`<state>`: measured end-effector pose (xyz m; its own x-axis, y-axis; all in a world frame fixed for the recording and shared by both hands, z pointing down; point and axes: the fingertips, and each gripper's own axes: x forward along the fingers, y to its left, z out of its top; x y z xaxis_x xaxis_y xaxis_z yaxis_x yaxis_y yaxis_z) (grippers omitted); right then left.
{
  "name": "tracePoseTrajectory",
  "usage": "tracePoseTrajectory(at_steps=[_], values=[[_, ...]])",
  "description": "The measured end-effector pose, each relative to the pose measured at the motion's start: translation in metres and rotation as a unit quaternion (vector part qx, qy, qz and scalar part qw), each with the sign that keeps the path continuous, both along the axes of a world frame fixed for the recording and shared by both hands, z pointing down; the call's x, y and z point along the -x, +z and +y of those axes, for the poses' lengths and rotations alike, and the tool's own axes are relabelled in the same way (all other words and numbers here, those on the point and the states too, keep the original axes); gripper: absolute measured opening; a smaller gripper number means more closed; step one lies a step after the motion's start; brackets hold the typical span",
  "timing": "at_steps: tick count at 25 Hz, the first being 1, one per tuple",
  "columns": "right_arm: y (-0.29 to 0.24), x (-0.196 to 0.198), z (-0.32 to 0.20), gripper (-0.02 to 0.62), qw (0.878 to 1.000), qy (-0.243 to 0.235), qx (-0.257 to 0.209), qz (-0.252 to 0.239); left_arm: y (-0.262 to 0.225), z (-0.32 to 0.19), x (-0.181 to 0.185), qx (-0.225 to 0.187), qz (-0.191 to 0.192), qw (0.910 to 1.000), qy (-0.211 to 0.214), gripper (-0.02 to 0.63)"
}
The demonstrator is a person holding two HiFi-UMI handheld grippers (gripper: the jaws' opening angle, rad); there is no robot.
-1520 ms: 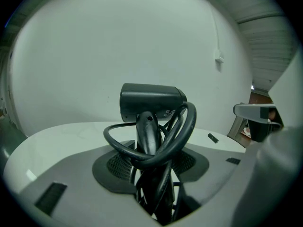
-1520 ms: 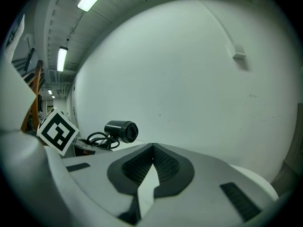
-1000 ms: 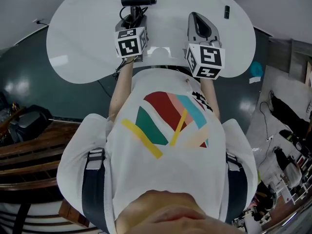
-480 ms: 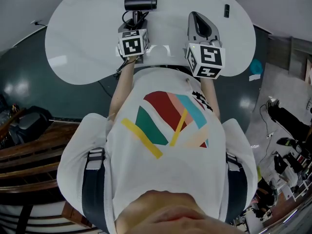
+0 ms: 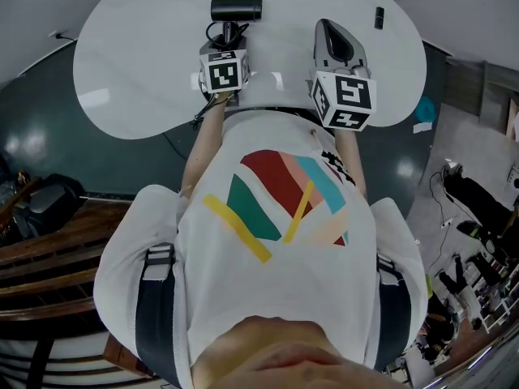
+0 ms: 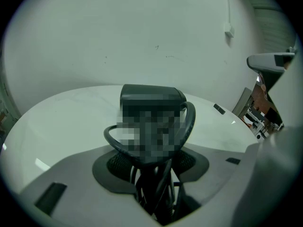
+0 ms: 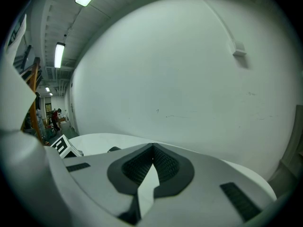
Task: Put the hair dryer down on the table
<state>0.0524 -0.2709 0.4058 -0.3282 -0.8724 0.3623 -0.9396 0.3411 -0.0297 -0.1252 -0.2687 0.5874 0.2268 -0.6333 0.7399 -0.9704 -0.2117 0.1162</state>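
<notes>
The left gripper has come lower over the tabletop, its jaws part-way closed and clamping the hair dryer. The right gripper, beside it, is closed on nothing.

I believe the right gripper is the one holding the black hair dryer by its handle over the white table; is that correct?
Not quite: the left gripper holds the black hair dryer by its handle over the white table, as the left gripper view shows. The right gripper is shut, with nothing between its jaws.

black hair dryer, barrel crosswise
</notes>
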Motion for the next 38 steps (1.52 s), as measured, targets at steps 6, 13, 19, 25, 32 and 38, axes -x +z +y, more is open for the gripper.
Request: tracePoseTrajectory(at_steps=[6, 13, 19, 25, 32, 38], values=[[-0.003, 0.001, 0.001, 0.009, 1.000, 0.003, -0.002, 0.005, 0.003, 0.001, 0.002, 0.004, -0.009, 0.9999, 0.008, 0.221], [-0.001, 0.004, 0.003, 0.009, 1.000, -0.003, -0.003, 0.003, 0.008, -0.002, 0.004, 0.017, -0.016, 0.9997, 0.006, 0.222], [-0.002, 0.000, 0.006, 0.009, 1.000, -0.001, -0.005, -0.001, 0.010, -0.001, 0.002, 0.025, -0.017, 0.9995, 0.006, 0.222], [0.002, -0.004, 0.011, 0.009, 1.000, -0.002, -0.001, -0.001, 0.012, 0.000, -0.001, 0.034, -0.018, 0.9991, 0.017, 0.221], [0.000, -0.005, 0.015, 0.009, 1.000, -0.005, -0.005, 0.000, 0.014, 0.000, -0.002, 0.035, -0.023, 0.9989, 0.019, 0.222], [0.000, -0.004, 0.018, 0.009, 1.000, -0.008, -0.004, 0.001, 0.015, -0.001, -0.002, 0.031, -0.031, 0.9987, 0.025, 0.221]])
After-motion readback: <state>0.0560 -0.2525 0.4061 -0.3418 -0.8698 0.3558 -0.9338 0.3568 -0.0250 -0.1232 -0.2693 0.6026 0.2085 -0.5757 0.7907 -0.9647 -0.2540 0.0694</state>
